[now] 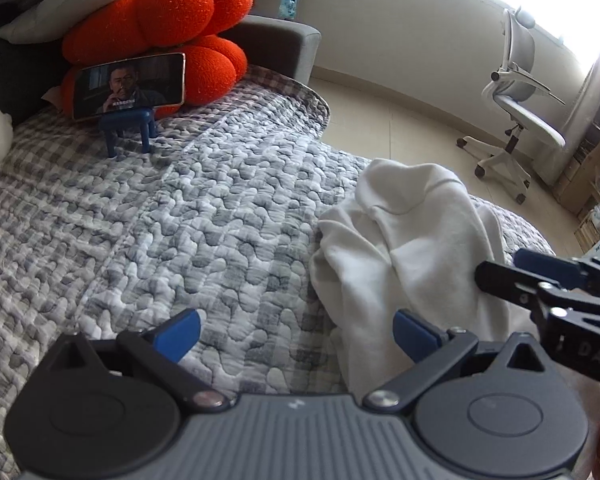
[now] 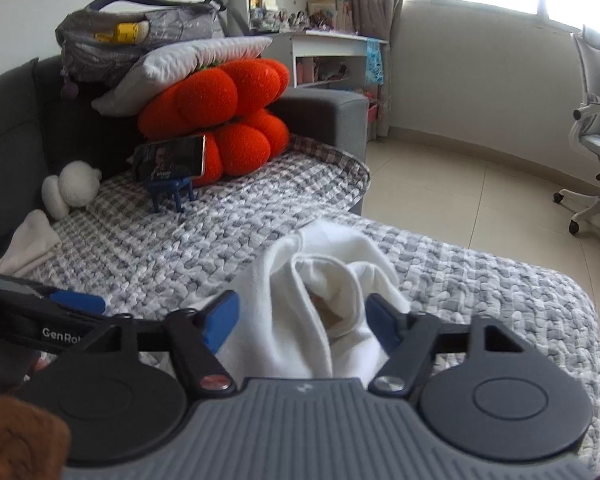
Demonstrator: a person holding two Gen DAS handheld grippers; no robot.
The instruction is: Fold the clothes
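A crumpled white garment (image 1: 412, 240) (image 2: 332, 264) lies in a heap on the grey checked quilt (image 1: 180, 220) near its right edge. My left gripper (image 1: 298, 334) is open wide just above the quilt. Its right finger (image 1: 416, 332) is at the heap's left side, and only quilt lies between the fingers. My right gripper (image 2: 303, 326) stands half closed around a bunched fold of the garment. The cloth fills the gap between the blue pads, but I see no firm pinch. In the left wrist view the right gripper (image 1: 500, 272) comes in from the right over the garment.
A phone on a blue stand (image 1: 128, 84) (image 2: 170, 158) leans on orange cushions (image 1: 160, 20) at the back. A white plush (image 2: 72, 188) and a folded pale cloth (image 2: 28, 244) lie at the back left. A white office chair (image 1: 516, 92) stands on the tiled floor to the right.
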